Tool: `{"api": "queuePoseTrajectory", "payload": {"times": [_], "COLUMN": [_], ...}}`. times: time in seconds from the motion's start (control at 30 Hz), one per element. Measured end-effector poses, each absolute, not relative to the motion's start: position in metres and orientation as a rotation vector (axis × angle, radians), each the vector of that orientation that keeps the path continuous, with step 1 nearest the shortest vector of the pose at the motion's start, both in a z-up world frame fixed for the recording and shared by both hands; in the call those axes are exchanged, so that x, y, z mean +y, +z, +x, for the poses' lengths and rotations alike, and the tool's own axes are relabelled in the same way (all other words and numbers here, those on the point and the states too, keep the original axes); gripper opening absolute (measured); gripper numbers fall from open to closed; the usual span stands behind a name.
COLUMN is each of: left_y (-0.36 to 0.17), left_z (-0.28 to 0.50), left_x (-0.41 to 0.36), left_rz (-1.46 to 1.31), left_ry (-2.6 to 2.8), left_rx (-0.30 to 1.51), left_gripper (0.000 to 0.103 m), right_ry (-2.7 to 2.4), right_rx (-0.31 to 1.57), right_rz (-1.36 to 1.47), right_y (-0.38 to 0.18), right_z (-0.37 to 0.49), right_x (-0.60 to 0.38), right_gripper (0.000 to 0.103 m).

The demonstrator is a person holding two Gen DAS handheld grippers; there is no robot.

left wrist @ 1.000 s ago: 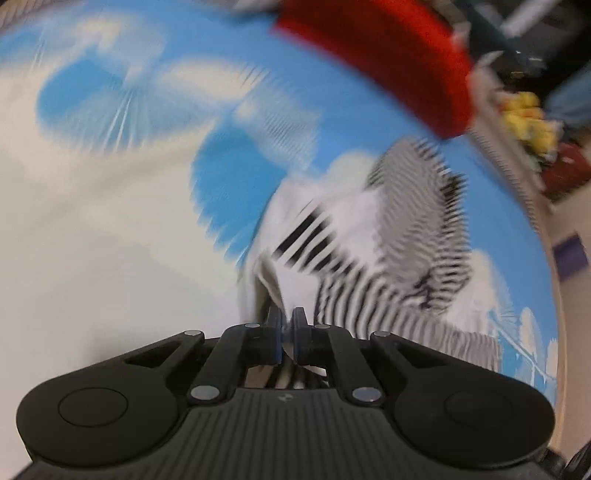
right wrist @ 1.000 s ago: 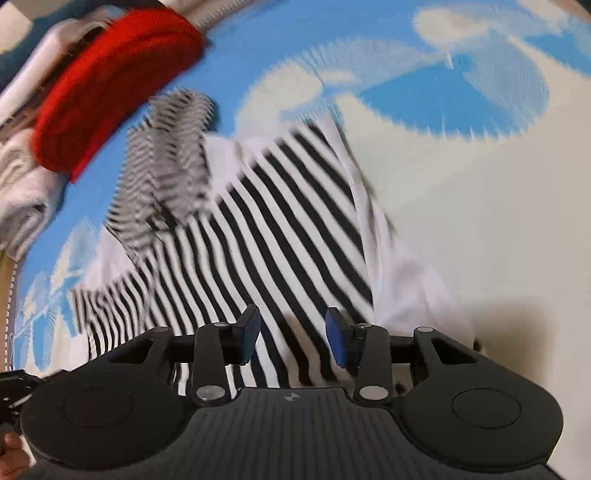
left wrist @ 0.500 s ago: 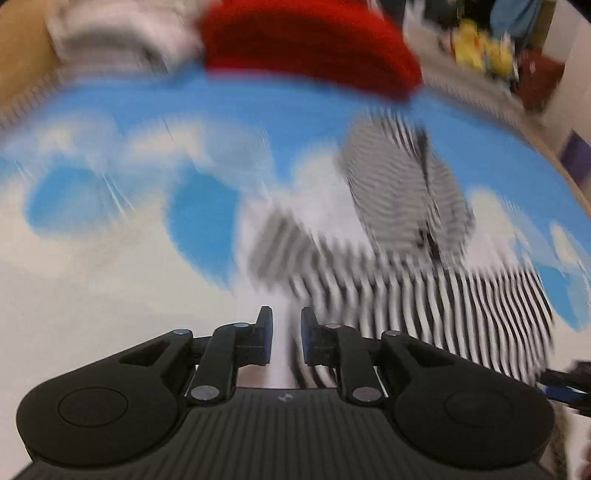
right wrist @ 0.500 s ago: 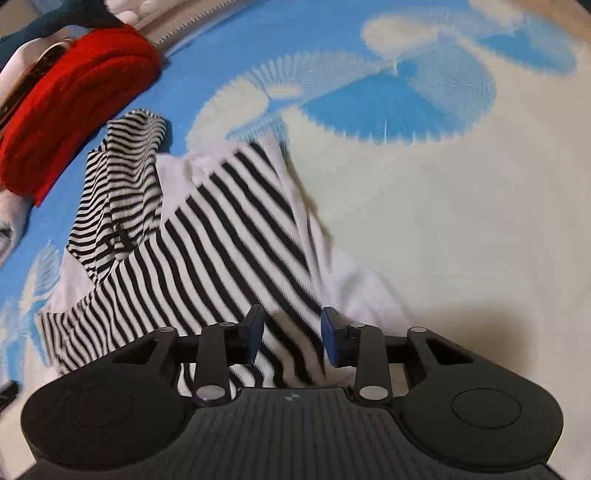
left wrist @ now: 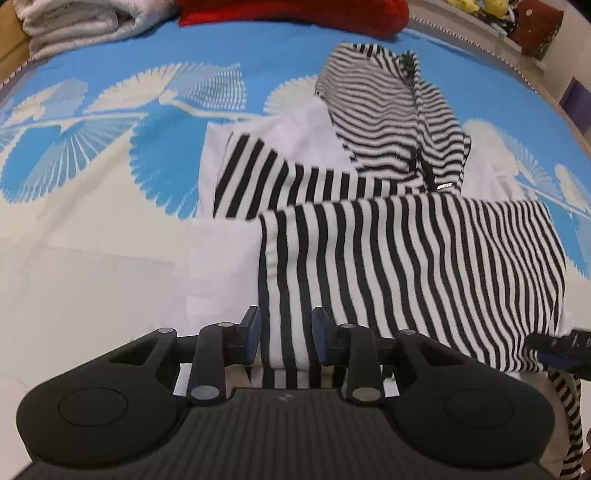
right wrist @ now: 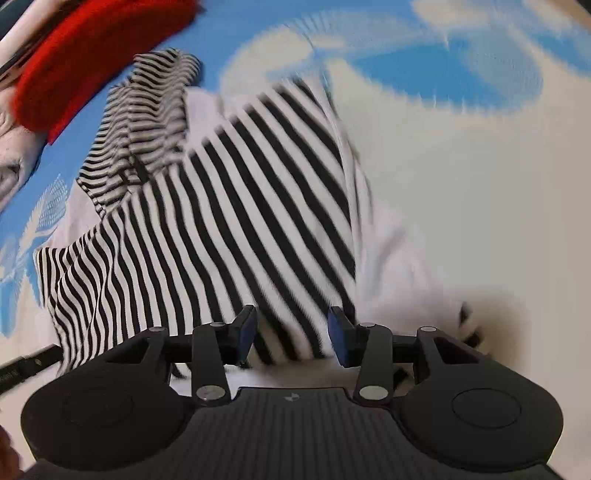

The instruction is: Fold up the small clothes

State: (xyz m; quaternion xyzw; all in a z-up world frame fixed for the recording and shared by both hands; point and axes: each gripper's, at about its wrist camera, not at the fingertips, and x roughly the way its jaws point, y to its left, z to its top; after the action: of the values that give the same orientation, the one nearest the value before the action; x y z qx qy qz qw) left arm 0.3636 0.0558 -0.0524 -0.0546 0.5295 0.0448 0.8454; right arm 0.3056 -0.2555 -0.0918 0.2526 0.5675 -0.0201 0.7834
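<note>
A black-and-white striped garment (left wrist: 406, 258) with white parts lies partly folded on a blue and cream patterned sheet (left wrist: 92, 240). Its finer-striped part (left wrist: 388, 118) lies bunched at the far side. My left gripper (left wrist: 286, 338) is open, its jaws on either side of the near striped edge, holding nothing. My right gripper (right wrist: 291, 338) is open over the same garment (right wrist: 221, 229) at its near edge. The tip of the right gripper shows at the left wrist view's right edge (left wrist: 561, 349).
A red cloth (left wrist: 295, 14) and folded grey-white towels (left wrist: 85, 26) lie at the far edge of the sheet. The red cloth (right wrist: 88, 70) also shows at the upper left in the right wrist view. Yellow and dark items (left wrist: 517, 22) sit beyond the bed's far right edge.
My left gripper was shut on the garment's edge, then opened and let it go; the fold now lies flat. My right gripper stayed open and shifted slightly over the cloth.
</note>
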Motion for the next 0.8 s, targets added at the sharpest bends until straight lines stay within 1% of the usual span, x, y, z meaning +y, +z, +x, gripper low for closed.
{"api": "queuePoseTrajectory", "payload": {"times": [0.1, 0.53, 0.63, 0.8], "left_y": [-0.056, -0.036, -0.027, -0.002], "left_z": [0.363, 0.358, 0.356, 0.351], "left_x": [0.060, 0.055, 0.056, 0.060], "left_rz": [-0.120, -0.115, -0.140, -0.190], "left_ry": [0.105, 0.096, 0.093, 0.107], "left_rx": [1.135, 1.095, 1.083, 1.007], "left_gripper": [0.033, 0.034, 0.034, 0.034], "right_ry": [-0.047, -0.023, -0.018, -0.017], "right_rx": [1.218, 1.094, 1.072, 1.037], "right_rz": [0.528, 0.369, 0.320, 0.255], "right_y": [-0.085, -0.037, -0.028, -0.014], "right_z": [0.307, 0.304, 0.301, 0.296], "right_x": [-0.254, -0.236, -0.231, -0.228], "right_gripper": [0.044, 0.045, 0.046, 0.047]}}
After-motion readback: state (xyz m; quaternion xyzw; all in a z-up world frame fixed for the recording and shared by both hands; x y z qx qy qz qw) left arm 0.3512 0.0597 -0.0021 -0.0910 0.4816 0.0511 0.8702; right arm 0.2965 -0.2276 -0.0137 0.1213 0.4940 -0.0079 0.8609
